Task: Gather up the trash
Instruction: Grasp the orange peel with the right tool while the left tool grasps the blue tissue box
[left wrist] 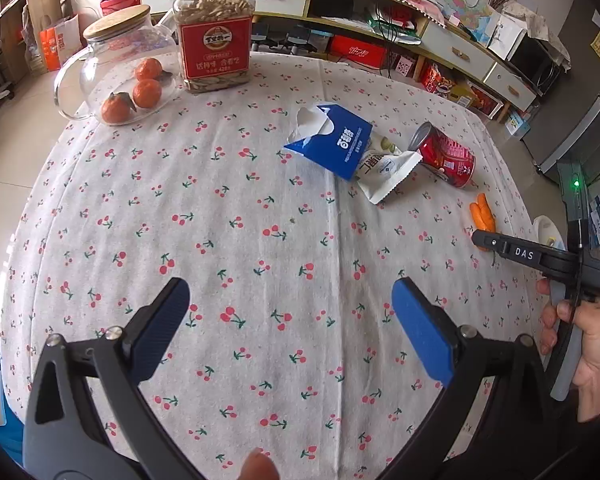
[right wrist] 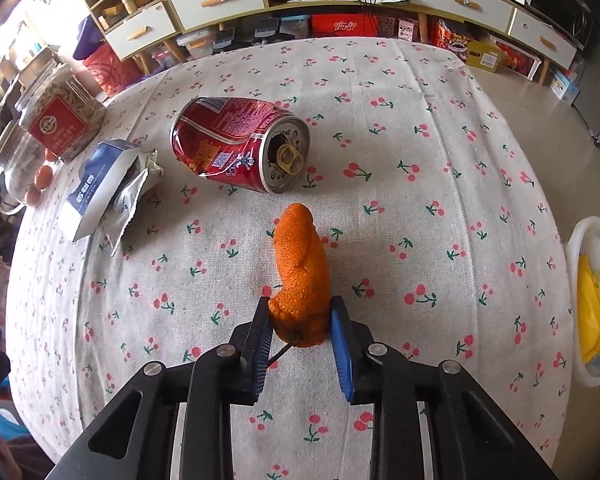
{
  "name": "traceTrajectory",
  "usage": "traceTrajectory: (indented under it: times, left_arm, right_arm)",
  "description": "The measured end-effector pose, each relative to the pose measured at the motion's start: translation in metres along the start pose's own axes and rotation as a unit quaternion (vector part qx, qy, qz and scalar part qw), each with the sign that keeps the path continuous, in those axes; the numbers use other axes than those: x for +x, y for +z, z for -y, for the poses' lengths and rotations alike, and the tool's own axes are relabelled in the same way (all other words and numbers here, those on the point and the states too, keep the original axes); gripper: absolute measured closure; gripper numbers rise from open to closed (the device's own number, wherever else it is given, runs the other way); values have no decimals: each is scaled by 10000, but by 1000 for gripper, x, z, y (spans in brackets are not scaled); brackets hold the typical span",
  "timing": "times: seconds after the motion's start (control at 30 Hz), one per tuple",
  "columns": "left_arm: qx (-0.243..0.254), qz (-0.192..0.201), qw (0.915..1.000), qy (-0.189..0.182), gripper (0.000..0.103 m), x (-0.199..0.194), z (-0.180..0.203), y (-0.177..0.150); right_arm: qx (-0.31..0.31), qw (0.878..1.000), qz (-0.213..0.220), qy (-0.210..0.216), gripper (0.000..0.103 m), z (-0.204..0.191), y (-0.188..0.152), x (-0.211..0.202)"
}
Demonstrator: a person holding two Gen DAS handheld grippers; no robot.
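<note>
Cherry-print worktop (right wrist: 440, 128), cluttered shelves (right wrist: 228, 4) behind. Orange peel (right wrist: 300, 272) pinched in right hand-held gripper (right wrist: 300, 334), pointing away toward crushed can (right wrist: 236, 142). Left hand-held gripper (left wrist: 290, 320) spread wide.

The white bin (right wrist: 580, 240) is cut off by the right edge of the right wrist view; its contents show only partly. The glass jar (right wrist: 4, 176) is cropped at the left edge. In the left wrist view, the right gripper (left wrist: 478, 239) hides the near end of the orange peel (left wrist: 483, 214). Print on the can (right wrist: 224, 140) is too small to read.
</note>
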State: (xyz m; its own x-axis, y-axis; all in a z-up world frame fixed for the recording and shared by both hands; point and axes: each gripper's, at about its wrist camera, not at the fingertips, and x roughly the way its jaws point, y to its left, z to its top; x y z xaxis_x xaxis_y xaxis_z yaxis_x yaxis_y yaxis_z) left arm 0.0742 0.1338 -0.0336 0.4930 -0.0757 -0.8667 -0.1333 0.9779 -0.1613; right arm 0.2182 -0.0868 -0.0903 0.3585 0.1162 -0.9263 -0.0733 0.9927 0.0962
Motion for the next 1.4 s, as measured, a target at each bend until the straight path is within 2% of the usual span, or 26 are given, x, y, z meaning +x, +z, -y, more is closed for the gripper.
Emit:
traceTrajectory:
  times: [0.27, 0.53, 0.8, 0.97, 1.0, 1.13, 1.3, 1.4]
  left_arm:
    - [72, 31, 10000, 20, 2, 13, 1, 5]
    - [336, 76, 9994, 86, 2, 36, 16, 45]
    - [1138, -8, 9932, 228, 2, 78, 43, 84]
    - [1279, -33, 9914, 259, 3, 99, 45, 90]
    - [1244, -46, 9919, 251, 5, 101, 44, 91]
    - [1102, -168, 9936, 156, 28, 108, 39, 91]
    - [1193, -5, 9926, 242, 29, 96, 39, 86]
    - [1067, 76, 9940, 232, 29, 85, 38, 85]
  right_arm:
    - [-32, 9996, 158, 221, 76, 10, -6, -29]
    - [-63, 9986, 313, 421, 76, 26, -3, -52]
    - [-36, 9981, 353, 502, 76, 41, 4, -61]
    - [2, 9984, 326, 470, 76, 51, 7, -59]
    - [15, 9985, 312, 458, 76, 53, 7, -58]
    - [60, 9987, 264, 431, 76, 59, 8, -54]
    - [29, 9986, 274, 461, 76, 58, 7, -56]
    - [34, 9984, 290, 476, 76, 59, 6, -58]
